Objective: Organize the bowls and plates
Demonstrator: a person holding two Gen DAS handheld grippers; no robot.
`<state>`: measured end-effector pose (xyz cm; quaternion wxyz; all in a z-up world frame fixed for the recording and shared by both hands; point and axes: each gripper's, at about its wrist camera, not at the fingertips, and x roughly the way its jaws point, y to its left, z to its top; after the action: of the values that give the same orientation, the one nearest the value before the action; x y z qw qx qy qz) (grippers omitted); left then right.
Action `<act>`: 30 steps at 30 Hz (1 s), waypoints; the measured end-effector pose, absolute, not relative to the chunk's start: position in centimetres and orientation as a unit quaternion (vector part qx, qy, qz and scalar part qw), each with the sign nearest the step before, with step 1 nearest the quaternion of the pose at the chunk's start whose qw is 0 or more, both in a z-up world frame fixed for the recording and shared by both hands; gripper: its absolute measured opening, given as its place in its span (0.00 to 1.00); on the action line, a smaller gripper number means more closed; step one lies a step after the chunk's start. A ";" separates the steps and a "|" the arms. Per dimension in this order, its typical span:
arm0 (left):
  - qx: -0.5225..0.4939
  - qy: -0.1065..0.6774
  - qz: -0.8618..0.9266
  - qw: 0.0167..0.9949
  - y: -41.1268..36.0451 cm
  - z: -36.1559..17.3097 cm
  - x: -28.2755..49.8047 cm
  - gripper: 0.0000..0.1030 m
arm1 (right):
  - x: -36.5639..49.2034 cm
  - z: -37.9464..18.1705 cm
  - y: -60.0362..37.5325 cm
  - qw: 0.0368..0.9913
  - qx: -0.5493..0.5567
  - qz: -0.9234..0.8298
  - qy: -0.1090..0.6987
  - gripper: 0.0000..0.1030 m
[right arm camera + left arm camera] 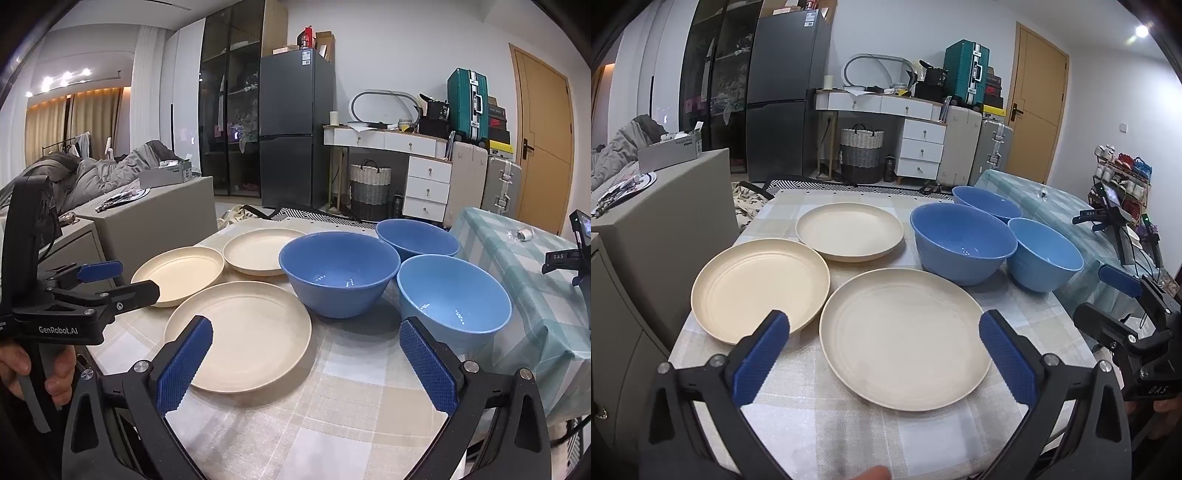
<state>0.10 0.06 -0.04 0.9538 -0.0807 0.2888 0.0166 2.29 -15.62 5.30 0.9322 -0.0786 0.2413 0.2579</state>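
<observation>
From the left wrist camera, the left gripper (882,332) has its two blue fingers spread wide apart and holds nothing. It hangs just over the near plate (905,338), which sits in the middle of the checked table (820,424). A second plate (759,288) lies at 10 o'clock from the near one, just beside it. A third plate (849,230) lies at 12 o'clock, farther back. The big blue bowl (962,242) stands at 1 o'clock. A lighter blue bowl (1045,253) touches its right side. Another blue bowl (986,203) stands behind them both. The right gripper (1123,295) shows at 3 o'clock, off the table edge; I cannot tell from here how its fingers stand.

From the right wrist camera, the right gripper (306,350) is also spread wide and holds nothing. The near plate (243,332) lies by its left finger. The lighter blue bowl (454,299) stands at 1 o'clock, near its right finger. The big blue bowl (340,273) is at 12 o'clock. The back bowl (417,238) is behind it. The other two plates (181,273) (258,251) lie at 11 o'clock. The left gripper (122,280) shows at 9 o'clock, held in a hand (22,365).
</observation>
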 end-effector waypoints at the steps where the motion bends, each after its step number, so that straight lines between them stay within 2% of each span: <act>1: -0.080 0.288 0.015 0.954 0.0 0.0 0.1 1.00 | 2.3 5.3 -15.6 0.932 -0.079 0.258 0.241 1.00; 30: -0.068 0.281 0.020 0.957 -0.2 0.0 0.1 1.00 | 2.2 5.3 -15.5 0.932 -0.083 0.256 0.242 1.00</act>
<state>0.07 -0.16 -0.04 0.9571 -0.0679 0.2809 0.0197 2.23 -15.52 5.31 0.9321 -0.0830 0.2419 0.2564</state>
